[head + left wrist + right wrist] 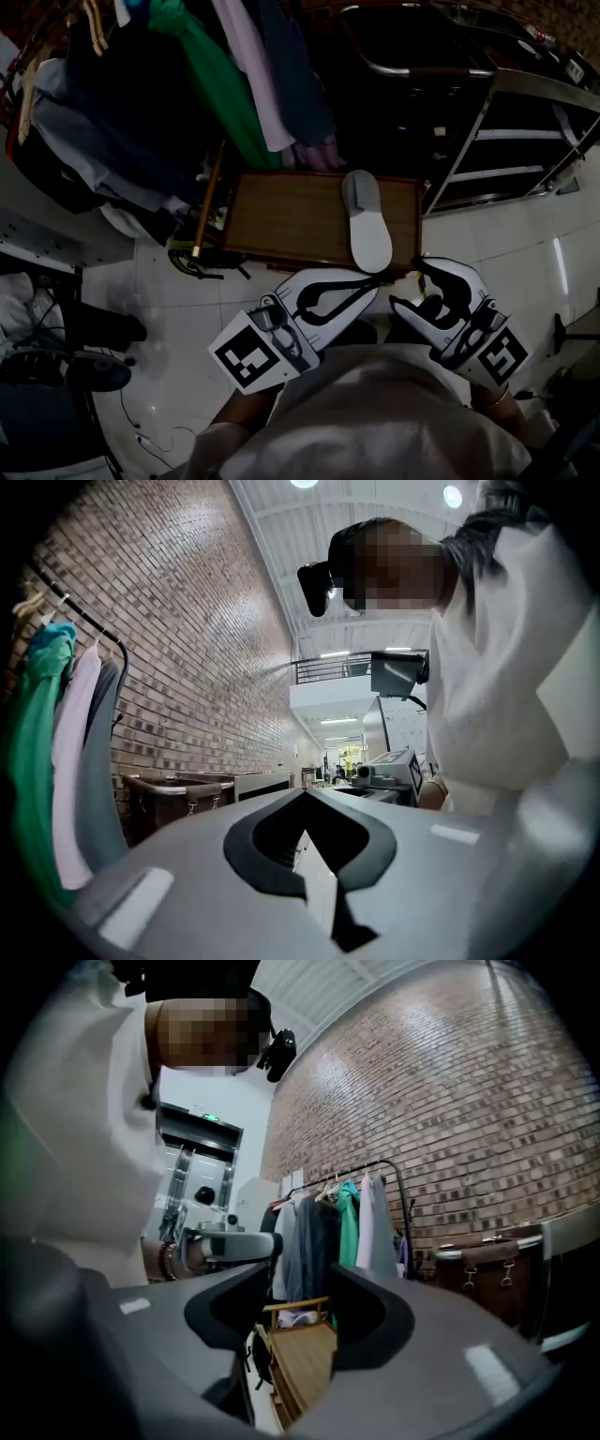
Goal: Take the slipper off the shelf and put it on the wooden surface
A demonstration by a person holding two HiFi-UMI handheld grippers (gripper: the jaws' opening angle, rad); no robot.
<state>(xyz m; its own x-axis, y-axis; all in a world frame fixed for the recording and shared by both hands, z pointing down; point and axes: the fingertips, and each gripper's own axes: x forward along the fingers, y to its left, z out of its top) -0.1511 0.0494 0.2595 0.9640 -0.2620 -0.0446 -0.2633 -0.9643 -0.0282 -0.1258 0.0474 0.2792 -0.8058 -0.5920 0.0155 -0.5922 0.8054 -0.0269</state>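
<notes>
One slipper (367,221) already lies on the right part of the wooden desk (281,217), well apart from the shelf (511,141) at far right. Both grippers sit near the person's body, not touching the slipper. Left gripper (373,283) fingers are clenched tip to tip, nothing between. Right gripper (408,286) fingers are released and empty; only the desk shows through the gap. Step in hand: placing looks done, grippers clear. Next move likely calls for nothing more, unless the shelf holds another slipper, which cannot be seen.
</notes>
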